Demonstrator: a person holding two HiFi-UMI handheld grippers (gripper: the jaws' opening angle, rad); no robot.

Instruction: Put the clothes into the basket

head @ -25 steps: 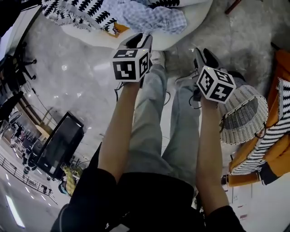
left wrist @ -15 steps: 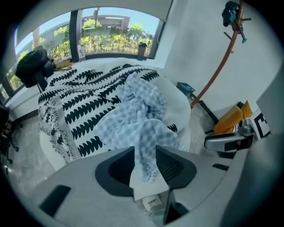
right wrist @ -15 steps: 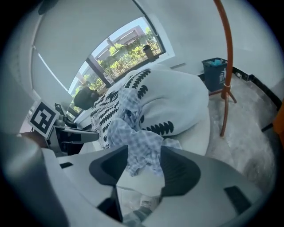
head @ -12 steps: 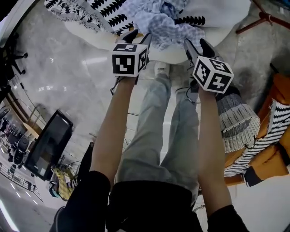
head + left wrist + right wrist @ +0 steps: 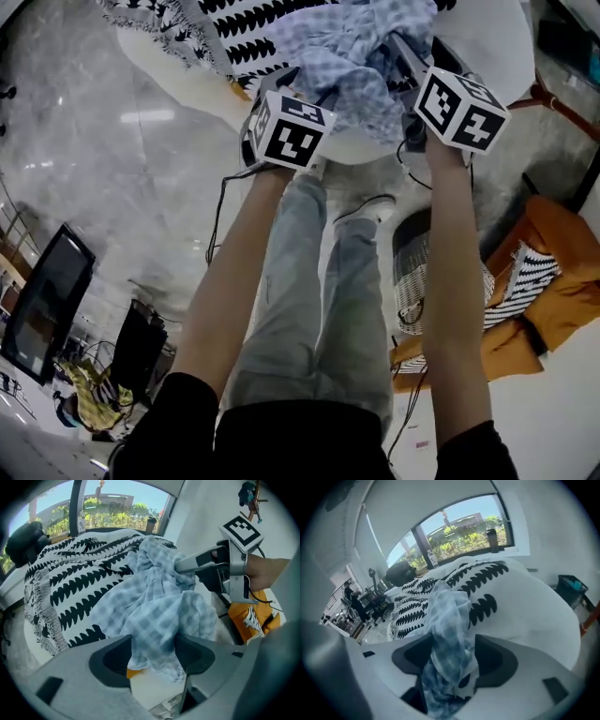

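My left gripper [image 5: 152, 656] and right gripper [image 5: 454, 658] have just been opening. Both stand released, astride the blue checked shirt [image 5: 154, 606] on the far white cushion [image 5: 487, 37], probably a beanbag. I'd push deeper before clenching; the wicker basket [image 5: 409, 272] sits near right.

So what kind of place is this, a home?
Likely an office or showroom rather than a home: polished stone floor, a large dark screen standing on it, and a wide window.
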